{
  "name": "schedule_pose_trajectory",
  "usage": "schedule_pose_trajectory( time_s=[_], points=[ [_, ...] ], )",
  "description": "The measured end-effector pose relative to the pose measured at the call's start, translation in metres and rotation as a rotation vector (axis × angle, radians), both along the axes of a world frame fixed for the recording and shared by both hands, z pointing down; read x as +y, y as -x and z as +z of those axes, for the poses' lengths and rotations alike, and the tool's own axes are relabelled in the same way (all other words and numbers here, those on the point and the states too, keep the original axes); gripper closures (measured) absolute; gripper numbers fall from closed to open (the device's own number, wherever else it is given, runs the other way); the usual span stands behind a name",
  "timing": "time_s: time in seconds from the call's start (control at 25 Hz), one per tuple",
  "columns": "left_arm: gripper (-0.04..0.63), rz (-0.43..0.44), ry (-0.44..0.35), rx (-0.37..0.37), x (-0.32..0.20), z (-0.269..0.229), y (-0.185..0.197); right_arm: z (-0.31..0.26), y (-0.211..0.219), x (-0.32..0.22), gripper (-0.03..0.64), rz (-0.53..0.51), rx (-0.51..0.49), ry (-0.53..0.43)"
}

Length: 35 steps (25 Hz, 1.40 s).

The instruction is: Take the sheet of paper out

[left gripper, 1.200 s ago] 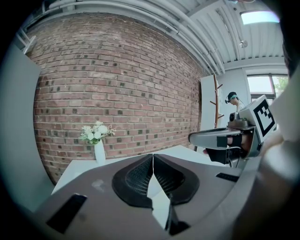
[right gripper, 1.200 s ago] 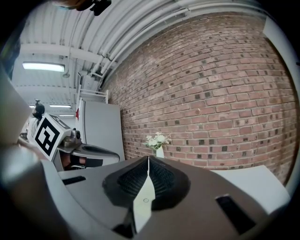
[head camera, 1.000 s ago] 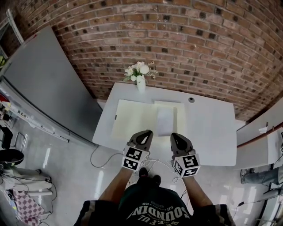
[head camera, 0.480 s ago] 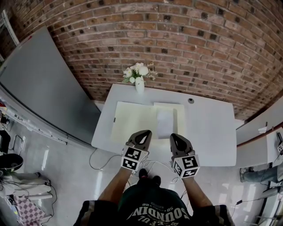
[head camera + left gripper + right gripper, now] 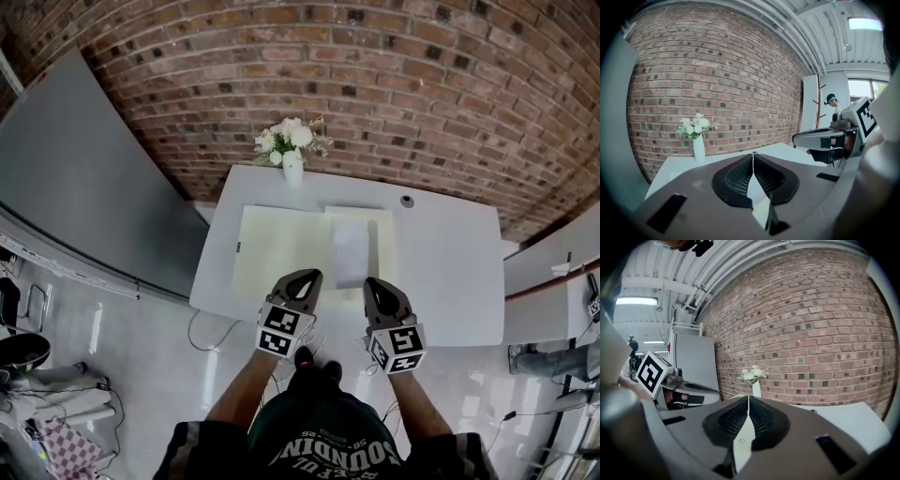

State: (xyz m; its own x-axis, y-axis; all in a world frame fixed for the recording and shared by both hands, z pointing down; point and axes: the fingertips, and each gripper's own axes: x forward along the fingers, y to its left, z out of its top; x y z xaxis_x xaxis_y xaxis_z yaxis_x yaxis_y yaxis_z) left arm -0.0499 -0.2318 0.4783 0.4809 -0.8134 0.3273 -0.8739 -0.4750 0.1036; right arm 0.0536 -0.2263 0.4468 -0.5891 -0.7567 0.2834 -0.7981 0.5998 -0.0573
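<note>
While you stand at the near edge of the white table (image 5: pixel 450 272), you hold both grippers out over that edge, side by side but apart, pointing toward the brick wall (image 5: pixel 375 84). Your left gripper (image 5: pixel 304 276) has its jaws pressed fully together, and its own view shows only a thin seam between the dark ribbed pads, with nothing caught in it. Your right gripper (image 5: pixel 376 282) is the same: jaws closed tip to tip and empty.

The sheet of paper (image 5: pixel 349 253) lies flat on the right part of a pale yellow mat (image 5: pixel 277 253) that covers the middle of the table. It is white, set lengthwise away from you, and just beyond the tip of your right gripper. Neither gripper touches it. Your left gripper's tip sits above the mat's near edge, left of the sheet.

At the far edge of the table, against the wall, a white vase (image 5: pixel 292 169) stands upright with white flowers (image 5: pixel 286 138) in it. A small round grommet (image 5: pixel 406 201) sits in the tabletop to the right of the vase, beyond the mat. A large grey panel (image 5: pixel 84 178) leans along the left side of the room, and a thin cable (image 5: pixel 202 333) loops on the glossy floor under the table's near left corner.
</note>
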Motion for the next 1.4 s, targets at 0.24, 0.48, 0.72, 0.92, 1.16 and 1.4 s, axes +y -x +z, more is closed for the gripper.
schedule_pose_trajectory(
  time_s=[0.24, 0.48, 0.72, 0.92, 1.16, 1.4],
  points=[
    [0.581, 0.017, 0.025, 0.004, -0.011, 0.014, 0.0, 0.015, 0.004, -0.01, 0.546, -0.018, 0.031, 0.021],
    [0.581, 0.03, 0.062, -0.001, -0.023, 0.03, -0.001, 0.03, 0.001, -0.021, 0.546, -0.03, 0.059, 0.043],
    [0.581, 0.033, 0.085, 0.001, -0.035, 0.048, 0.002, 0.046, 0.003, -0.032, 0.546, -0.02, 0.054, 0.068],
    [0.581, 0.039, 0.112, 0.005, -0.039, 0.059, -0.002, 0.051, 0.007, -0.035, 0.546, -0.013, 0.036, 0.084],
    [0.581, 0.05, 0.127, -0.014, -0.051, 0.067, -0.006, 0.061, 0.006, -0.039, 0.546, -0.003, 0.033, 0.106],
    [0.581, 0.038, 0.202, -0.003, -0.065, 0.095, -0.004, 0.075, 0.002, -0.049, 0.547, 0.017, 0.037, 0.133]
  ],
)
